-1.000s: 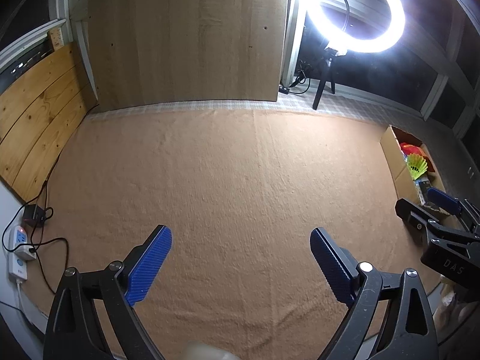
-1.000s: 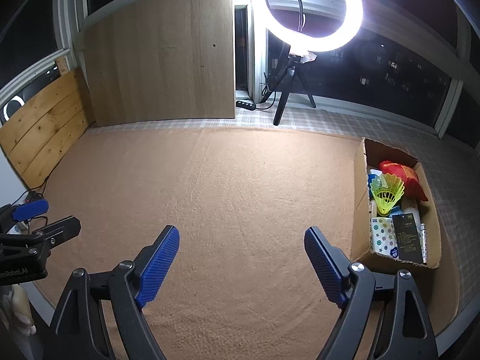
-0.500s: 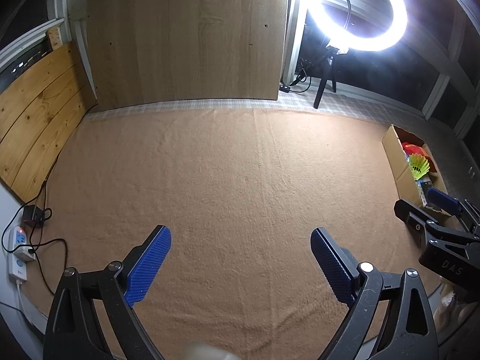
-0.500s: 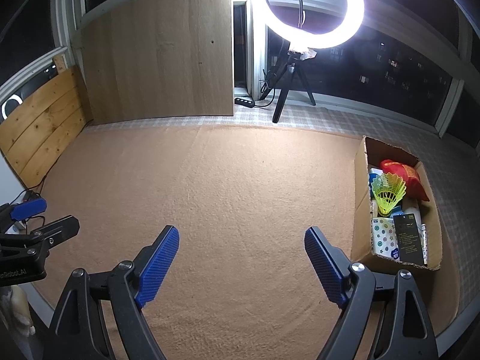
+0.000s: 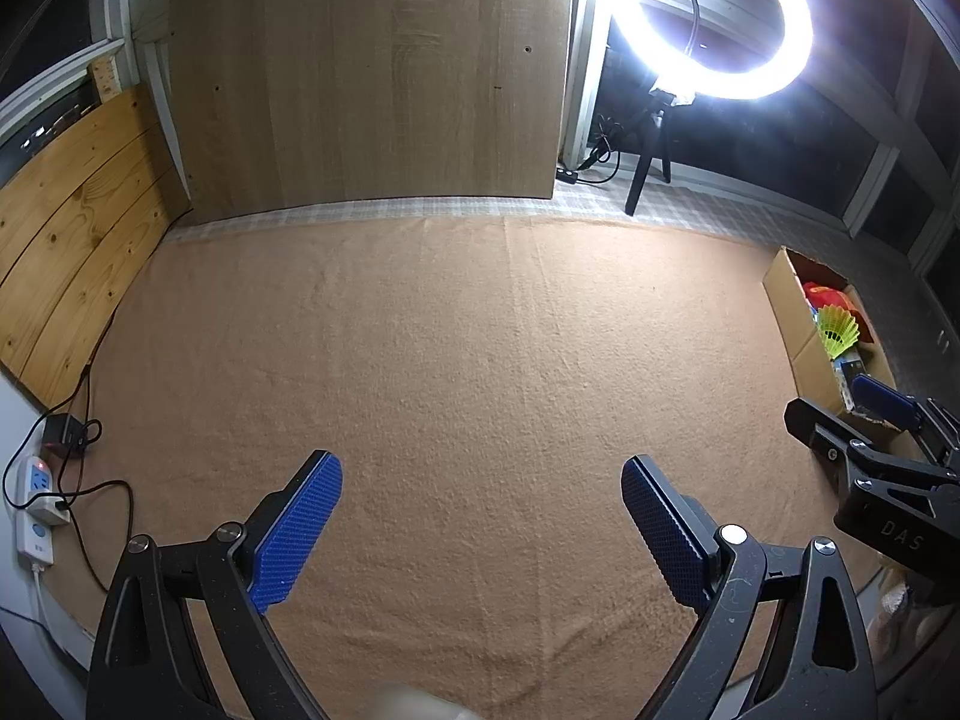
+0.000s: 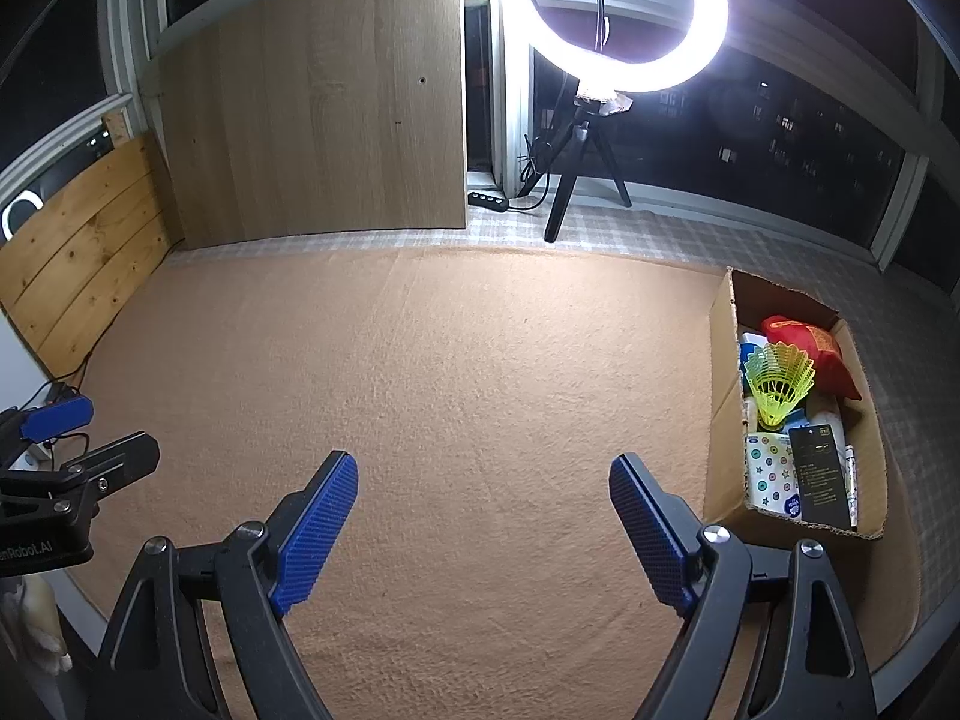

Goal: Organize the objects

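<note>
A cardboard box (image 6: 723, 360) stands at the right on the tan blanket (image 6: 480, 372). Inside lie a yellow-green shuttlecock (image 6: 779, 378), a red pouch (image 6: 810, 345), a dotted packet (image 6: 771, 471) and a black card (image 6: 823, 474). My right gripper (image 6: 483, 525) hovers open over bare blanket, left of the box, with nothing between its blue pads. In the left wrist view my left gripper (image 5: 480, 525) is open too, above bare blanket, and the box (image 5: 798, 324) sits far right. Each gripper shows at the edge of the other's view.
A lit ring light on a tripod (image 6: 624, 12) stands at the back on checked cloth. A wooden board (image 6: 312, 102) leans behind the blanket, pine planks (image 5: 66, 222) at the left. A power strip with cables (image 5: 36, 516) lies at the left edge.
</note>
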A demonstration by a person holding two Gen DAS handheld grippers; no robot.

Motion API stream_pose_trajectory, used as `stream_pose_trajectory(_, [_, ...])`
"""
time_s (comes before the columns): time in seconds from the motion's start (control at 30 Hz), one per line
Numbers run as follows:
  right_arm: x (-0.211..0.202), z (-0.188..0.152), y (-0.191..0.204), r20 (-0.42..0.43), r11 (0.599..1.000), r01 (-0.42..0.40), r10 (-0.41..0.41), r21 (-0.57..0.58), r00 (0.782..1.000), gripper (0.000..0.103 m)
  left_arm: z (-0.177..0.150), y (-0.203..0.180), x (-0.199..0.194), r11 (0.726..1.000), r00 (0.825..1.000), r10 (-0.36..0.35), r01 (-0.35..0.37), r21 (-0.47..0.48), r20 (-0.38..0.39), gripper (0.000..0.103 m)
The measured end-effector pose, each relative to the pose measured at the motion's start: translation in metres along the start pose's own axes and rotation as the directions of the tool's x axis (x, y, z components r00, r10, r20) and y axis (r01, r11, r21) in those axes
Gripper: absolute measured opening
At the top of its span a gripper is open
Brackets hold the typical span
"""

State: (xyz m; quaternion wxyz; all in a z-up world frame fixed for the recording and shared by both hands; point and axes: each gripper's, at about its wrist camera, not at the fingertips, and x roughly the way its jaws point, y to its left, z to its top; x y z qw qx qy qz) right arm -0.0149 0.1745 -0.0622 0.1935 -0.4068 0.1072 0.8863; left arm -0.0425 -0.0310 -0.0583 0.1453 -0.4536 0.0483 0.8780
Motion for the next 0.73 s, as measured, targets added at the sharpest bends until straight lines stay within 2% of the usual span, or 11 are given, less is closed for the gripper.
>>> stream_pose_trajectory(0.73, [0.0086,-0.0022,-0.0007,-0.023,1.000,-0.001,0.001,0.009,1.000,0.083,0.0008,0.0017,0.0093,1.000,1.000,-0.013,0.013,0.005,0.000,0.098])
